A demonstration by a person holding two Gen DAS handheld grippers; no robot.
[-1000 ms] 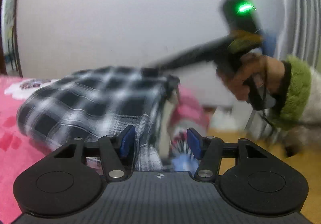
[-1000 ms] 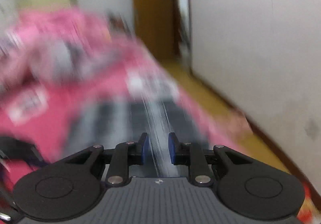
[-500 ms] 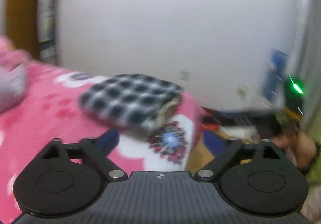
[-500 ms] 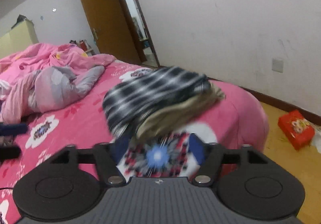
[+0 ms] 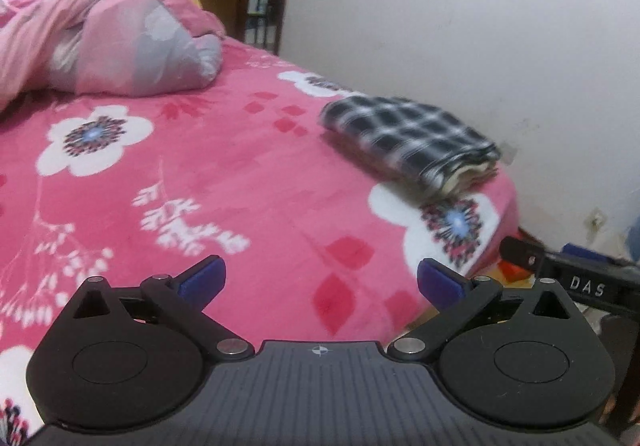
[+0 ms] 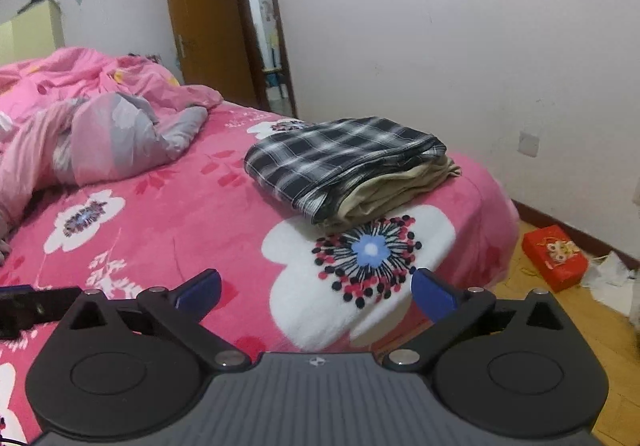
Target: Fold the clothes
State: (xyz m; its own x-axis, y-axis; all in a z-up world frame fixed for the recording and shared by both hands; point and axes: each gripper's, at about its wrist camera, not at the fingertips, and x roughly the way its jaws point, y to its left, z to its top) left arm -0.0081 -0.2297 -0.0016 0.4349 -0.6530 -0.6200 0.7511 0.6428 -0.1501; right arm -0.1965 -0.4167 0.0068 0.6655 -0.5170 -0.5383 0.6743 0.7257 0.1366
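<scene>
In the right wrist view the plaid shirt (image 6: 340,154) lies right of centre as a squared, folded bundle on top of a folded beige garment (image 6: 396,194), the two stacked near the corner of the pink floral bedspread (image 6: 168,230). The left wrist view shows the same stack at centre right, slightly blurred, with the beige layers peeping out at its near end.

The right gripper (image 6: 316,288) sits at the bottom of its frame with both blue fingers spread wide and nothing between them; it is held back from the stack, over the big white flower print. The left gripper (image 5: 320,282) is likewise splayed and empty, low in its frame and well apart from the clothes. The tip of the other tool shows at the lower right edge of the left view.

Judging by how the things lie, both pieces already sit as the task wants: folded flat and piled. A crumpled pink and grey heap (image 6: 100,142) fills the upper left of both views; whether that is bedding or more clothing to fold cannot be told.

So the scene fits a finished fold with the tools clear of it, or a pause between garments. Any further move would call for another garment to be found; the stack itself seems to need no more than perhaps squaring its slightly skewed beige edge.
</scene>
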